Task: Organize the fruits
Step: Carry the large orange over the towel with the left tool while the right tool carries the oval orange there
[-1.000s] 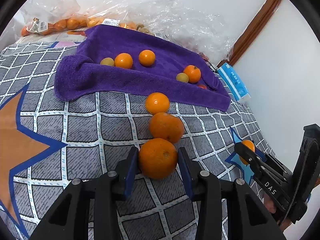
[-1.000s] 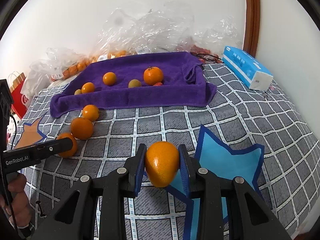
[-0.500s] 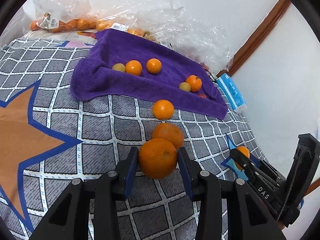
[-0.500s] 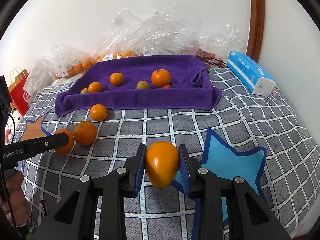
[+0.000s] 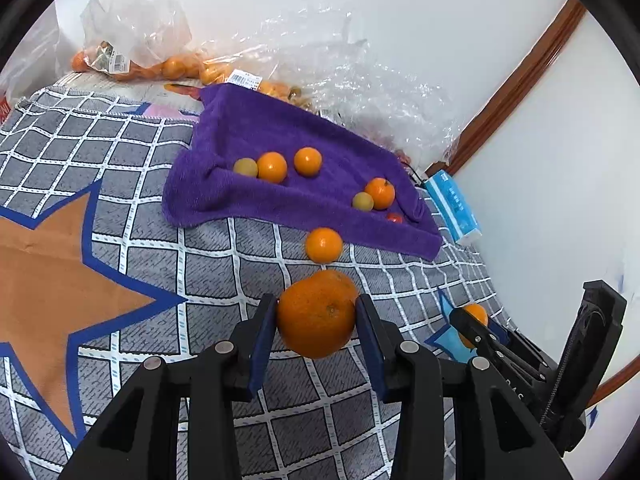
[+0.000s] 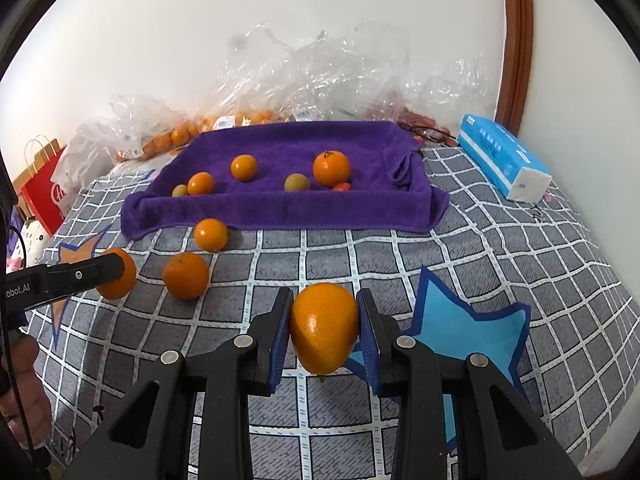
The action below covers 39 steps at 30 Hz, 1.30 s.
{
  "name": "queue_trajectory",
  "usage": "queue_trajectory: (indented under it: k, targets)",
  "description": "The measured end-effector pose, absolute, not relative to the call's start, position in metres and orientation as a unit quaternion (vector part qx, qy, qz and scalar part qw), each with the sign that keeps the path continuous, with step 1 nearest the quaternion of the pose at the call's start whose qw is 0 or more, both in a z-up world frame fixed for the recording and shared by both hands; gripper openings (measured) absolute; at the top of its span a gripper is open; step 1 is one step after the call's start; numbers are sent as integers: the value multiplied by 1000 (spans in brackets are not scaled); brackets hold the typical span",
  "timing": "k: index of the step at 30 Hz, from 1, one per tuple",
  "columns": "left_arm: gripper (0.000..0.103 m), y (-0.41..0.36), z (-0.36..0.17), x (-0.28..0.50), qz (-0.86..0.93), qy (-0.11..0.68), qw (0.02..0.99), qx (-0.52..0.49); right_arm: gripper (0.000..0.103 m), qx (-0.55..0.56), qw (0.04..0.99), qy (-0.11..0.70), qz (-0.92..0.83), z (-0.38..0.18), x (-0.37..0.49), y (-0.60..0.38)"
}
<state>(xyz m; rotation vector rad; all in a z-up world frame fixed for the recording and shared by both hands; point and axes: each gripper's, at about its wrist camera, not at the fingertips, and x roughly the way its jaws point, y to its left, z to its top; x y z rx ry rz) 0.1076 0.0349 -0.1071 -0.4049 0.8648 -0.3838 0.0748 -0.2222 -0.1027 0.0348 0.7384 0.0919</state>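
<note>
Oranges: one (image 5: 316,319) clamped in left gripper (image 5: 316,330), another (image 6: 323,327) in right gripper (image 6: 324,332), both short of purple towel (image 6: 280,208). Smooth round skin against pads; slip, roll off bed (image 6: 500,248) likely.

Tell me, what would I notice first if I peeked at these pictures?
Probably the two black grippers, each squeezing an orange fruit: the left gripper holds a round orange, the right gripper an egg-shaped orange. Behind them a bright purple towel on the checked cover cradles more small fruits, and two loose oranges lie before it.
</note>
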Motion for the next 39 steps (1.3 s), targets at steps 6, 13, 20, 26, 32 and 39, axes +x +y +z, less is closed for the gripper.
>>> queue_trajectory:
  k: [6,13,20,26,32,39]
  targets:
    - [38,40,-97,110,-181,403,875,-199,32,13,934,353,47,-93,81,-215]
    - [38,45,-87,121,-175,396,879,-200,32,18,939,340,54,-82,95,-207]
    - [38,52,-77,141,-164,387,885,-200,32,23,942,332,49,-74,118,-203]
    - [38,53,-71,160,-162,381,887,-203,32,20,943,330,50,-71,137,-201]
    - [38,45,-70,181,-166,385,885,-202,32,26,941,332,55,-72,157,-200]
    - [38,36,-71,201,-158,382,888,-200,32,28,941,333,53,-75,183,-199]
